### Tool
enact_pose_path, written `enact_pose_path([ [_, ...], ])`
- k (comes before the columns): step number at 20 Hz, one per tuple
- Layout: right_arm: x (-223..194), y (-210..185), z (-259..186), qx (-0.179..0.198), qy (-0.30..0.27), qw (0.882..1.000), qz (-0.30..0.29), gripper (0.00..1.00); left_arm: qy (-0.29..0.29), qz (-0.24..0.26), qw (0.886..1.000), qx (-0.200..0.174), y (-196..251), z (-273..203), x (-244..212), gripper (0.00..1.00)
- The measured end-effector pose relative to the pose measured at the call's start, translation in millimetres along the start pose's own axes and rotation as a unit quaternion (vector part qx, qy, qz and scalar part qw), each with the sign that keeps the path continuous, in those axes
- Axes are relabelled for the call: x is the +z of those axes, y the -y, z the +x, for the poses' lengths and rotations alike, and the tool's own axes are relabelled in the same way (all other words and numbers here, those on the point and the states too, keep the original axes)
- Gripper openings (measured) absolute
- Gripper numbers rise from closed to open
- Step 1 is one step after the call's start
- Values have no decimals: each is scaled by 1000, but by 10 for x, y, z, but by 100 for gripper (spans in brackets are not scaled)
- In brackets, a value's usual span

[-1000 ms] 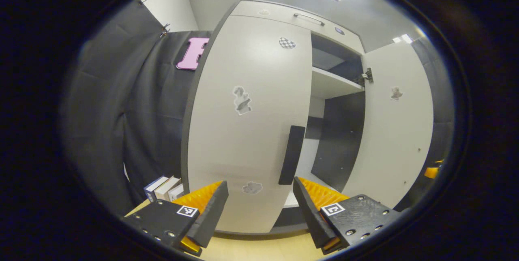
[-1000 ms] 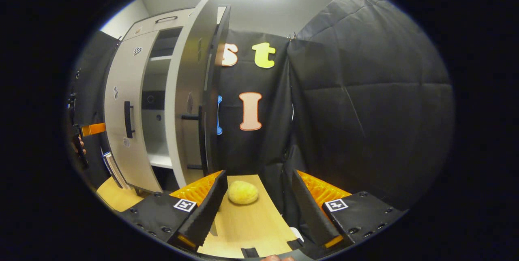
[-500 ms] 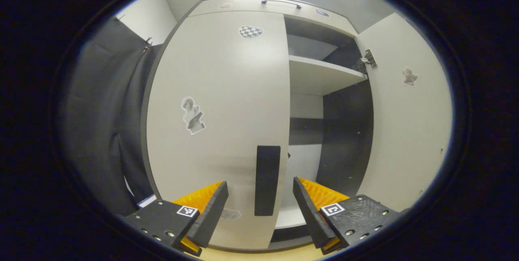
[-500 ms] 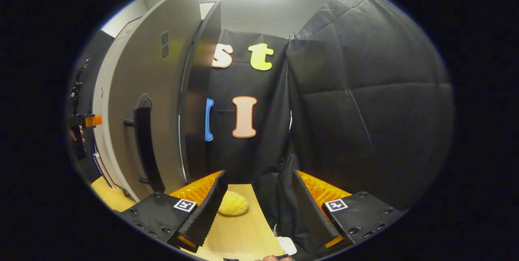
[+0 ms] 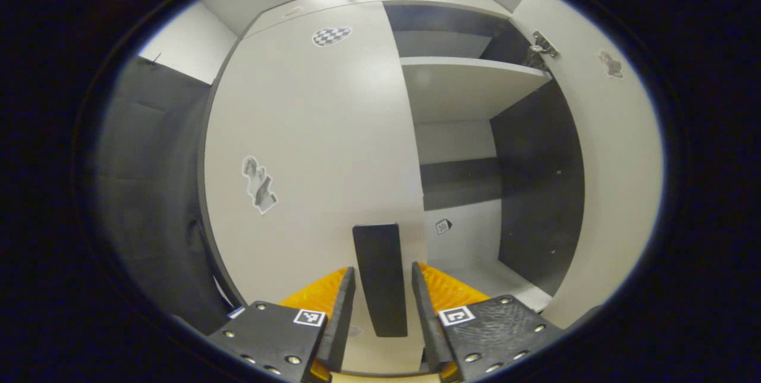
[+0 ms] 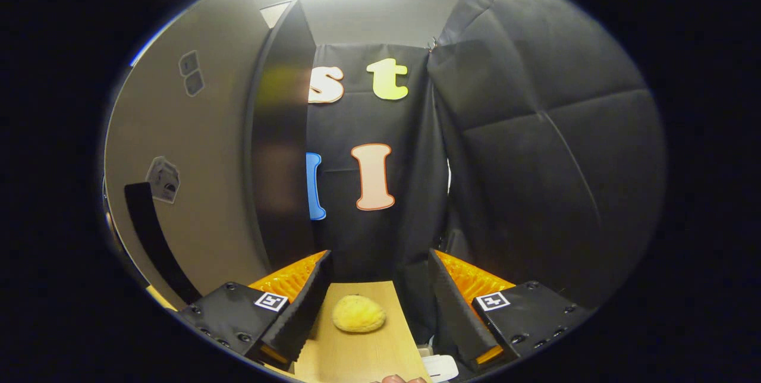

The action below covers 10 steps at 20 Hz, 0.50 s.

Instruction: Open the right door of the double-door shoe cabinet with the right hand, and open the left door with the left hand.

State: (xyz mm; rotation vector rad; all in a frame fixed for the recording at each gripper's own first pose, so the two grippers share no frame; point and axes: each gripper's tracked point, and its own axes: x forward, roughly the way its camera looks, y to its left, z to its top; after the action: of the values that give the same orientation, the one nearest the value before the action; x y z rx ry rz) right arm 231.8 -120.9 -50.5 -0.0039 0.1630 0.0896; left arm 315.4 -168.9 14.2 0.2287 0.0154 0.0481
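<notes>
The white shoe cabinet's left door (image 5: 315, 133) stands closed, with its black vertical handle (image 5: 380, 279) low on its right edge. My left gripper (image 5: 382, 291) is up against that handle, one finger on each side of it and a thin gap left on both sides. The right door (image 5: 618, 163) is swung wide open, baring a shelf (image 5: 469, 85) and a dark inner wall. In the right gripper view that door's outer face (image 6: 196, 163) and its black handle (image 6: 151, 240) lie to the left. My right gripper (image 6: 377, 270) stands open over the table, holding nothing.
A yellow sponge-like lump (image 6: 358, 313) lies on the wooden tabletop (image 6: 362, 353) between the right gripper's fingers. A small white object (image 6: 440, 365) sits at the table's near edge. Black cloth walls (image 6: 535, 163) close in the right side.
My left gripper has moved in on the left door's handle and its fingers have narrowed around it. The right door has swung wider; my right gripper stays open, away from its handle.
</notes>
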Motion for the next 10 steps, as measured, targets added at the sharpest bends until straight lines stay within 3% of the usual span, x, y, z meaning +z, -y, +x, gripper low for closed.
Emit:
enact_pose_path([
  [2,-34,22,79,8,-3,1000,-9,97,-3,-20,1000,6,-21,-29,-9,32],
  [7,-30,83,118,11,2,1000,12,99,-20,-54,998,-10,-6,-44,-69,24],
  [9,-60,99,117,8,0,1000,4,97,-16,-68,998,-3,-10,-70,-83,11],
  [10,-82,87,101,11,-4,1000,-1,96,-17,-71,997,-3,-19,-85,-94,11],
])
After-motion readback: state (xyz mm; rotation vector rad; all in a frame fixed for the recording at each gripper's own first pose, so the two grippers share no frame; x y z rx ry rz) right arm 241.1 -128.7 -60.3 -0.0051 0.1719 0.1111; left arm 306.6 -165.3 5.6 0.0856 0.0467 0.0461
